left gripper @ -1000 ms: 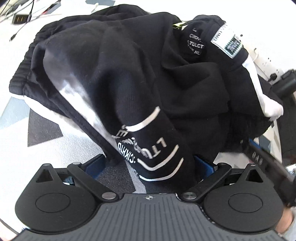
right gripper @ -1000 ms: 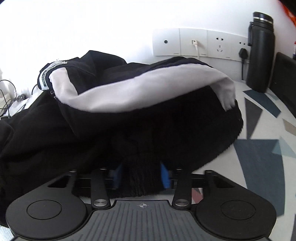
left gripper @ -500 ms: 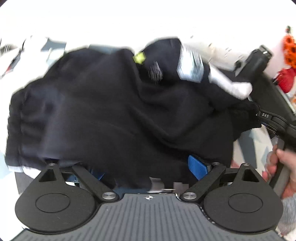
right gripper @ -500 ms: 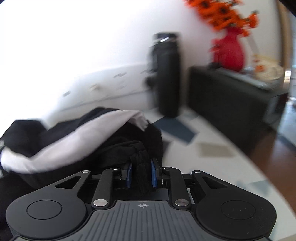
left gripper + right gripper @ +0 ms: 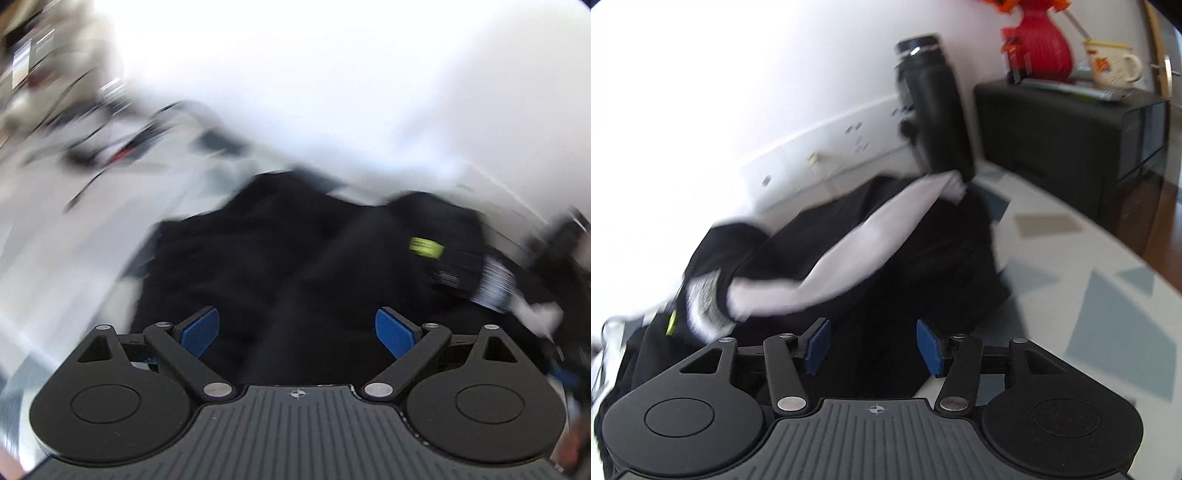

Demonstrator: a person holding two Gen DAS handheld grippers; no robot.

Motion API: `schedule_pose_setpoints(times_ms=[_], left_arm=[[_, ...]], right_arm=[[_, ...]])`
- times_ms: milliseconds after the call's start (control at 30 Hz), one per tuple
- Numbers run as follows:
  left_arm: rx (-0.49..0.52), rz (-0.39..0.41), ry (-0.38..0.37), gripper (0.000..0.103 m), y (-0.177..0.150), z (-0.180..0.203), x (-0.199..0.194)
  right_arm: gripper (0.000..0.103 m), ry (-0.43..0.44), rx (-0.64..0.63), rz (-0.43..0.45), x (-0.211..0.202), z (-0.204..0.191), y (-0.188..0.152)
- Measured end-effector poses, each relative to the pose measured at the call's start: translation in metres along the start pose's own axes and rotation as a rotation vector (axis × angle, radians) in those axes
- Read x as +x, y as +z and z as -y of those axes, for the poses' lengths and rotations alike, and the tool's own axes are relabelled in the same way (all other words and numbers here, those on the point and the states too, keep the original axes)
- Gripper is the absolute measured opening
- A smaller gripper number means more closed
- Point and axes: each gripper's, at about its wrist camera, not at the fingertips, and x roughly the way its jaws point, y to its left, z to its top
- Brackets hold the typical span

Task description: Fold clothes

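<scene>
Both wrist views look steeply down, close over one shared black garment (image 5: 295,266) — opposite sides.

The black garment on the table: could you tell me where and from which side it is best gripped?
I would grip the black garment by its white-lined edge, coming from above and the front: that band lies raised and exposed on top of the heap.

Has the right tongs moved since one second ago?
Yes. The right tongs swung rightward: the black bottle slid from the right edge toward centre, and its jaws are opening.
</scene>
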Motion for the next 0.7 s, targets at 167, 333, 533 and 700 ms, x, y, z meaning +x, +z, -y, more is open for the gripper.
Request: schedule_pose_setpoints(times_ms=[167, 333, 533, 700], left_arm=[[-0.059, -0.061, 0.105, 0.091, 0.008, -0.051, 0.022], [0.034, -0.098, 0.102, 0.076, 0.012, -0.066, 0.048], [0.152, -0.132, 0.105, 0.039, 0.005, -0.069, 0.066], [0.135, -0.11, -0.019, 0.028, 0.015, -0.09, 0.045]], right_arm=[[0.05, 0.026, 0.002, -0.071, -0.013, -0.026, -0.031], [0.053, -0.028, 0.023, -0.069, -0.024, -0.033, -0.058], [0.053, -0.188, 0.154, -0.117, -0.027, -0.034, -0.096], [0.053, -0.171, 0.14, -0.146, -0.036, -0.054, -0.108]])
